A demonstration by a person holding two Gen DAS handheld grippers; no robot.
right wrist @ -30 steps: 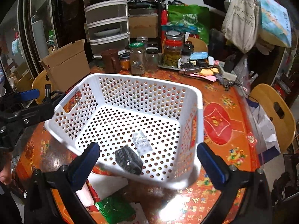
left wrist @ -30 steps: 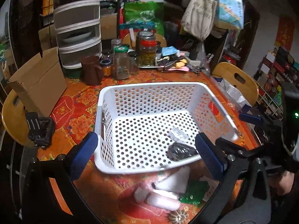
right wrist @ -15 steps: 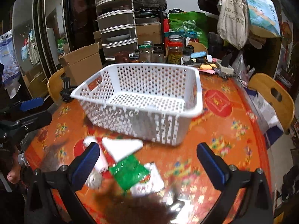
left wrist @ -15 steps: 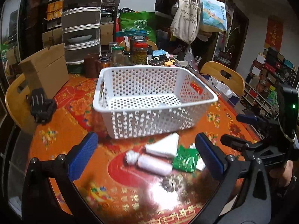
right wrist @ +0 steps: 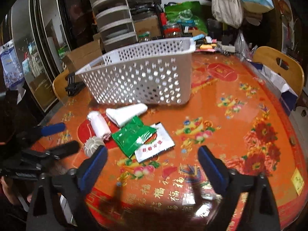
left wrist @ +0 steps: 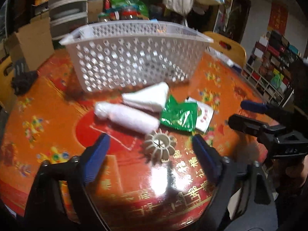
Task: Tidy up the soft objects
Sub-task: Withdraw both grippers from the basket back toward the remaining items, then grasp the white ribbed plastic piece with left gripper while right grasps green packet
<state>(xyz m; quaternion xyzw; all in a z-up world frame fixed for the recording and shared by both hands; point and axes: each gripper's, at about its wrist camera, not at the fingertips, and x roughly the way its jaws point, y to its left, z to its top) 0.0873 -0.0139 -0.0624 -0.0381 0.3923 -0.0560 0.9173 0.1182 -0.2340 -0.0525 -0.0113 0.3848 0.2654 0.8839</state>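
A white perforated basket [left wrist: 134,55] [right wrist: 142,77] stands on the orange table. In front of it lie a folded white cloth [left wrist: 148,98] [right wrist: 125,113], a rolled white towel [left wrist: 129,117] [right wrist: 100,125], a green packet [left wrist: 179,115] [right wrist: 132,136], a white packet [left wrist: 204,119] [right wrist: 154,148] and a beige ribbed round object [left wrist: 159,146] [right wrist: 93,145]. My left gripper [left wrist: 152,157] is open and empty, low over the table just short of the round object. My right gripper [right wrist: 152,165] is open and empty, short of the packets.
Jars, drawer units [right wrist: 113,25] and bags crowd the far side of the table. A cardboard box [left wrist: 30,42] and a black clip [left wrist: 21,77] sit at the left. Wooden chairs [right wrist: 279,67] stand around the table. Each gripper shows in the other's view.
Both grippers have pulled back from over the basket and dropped low toward the table's near side. The soft items now lie directly ahead of them. Both stay open.
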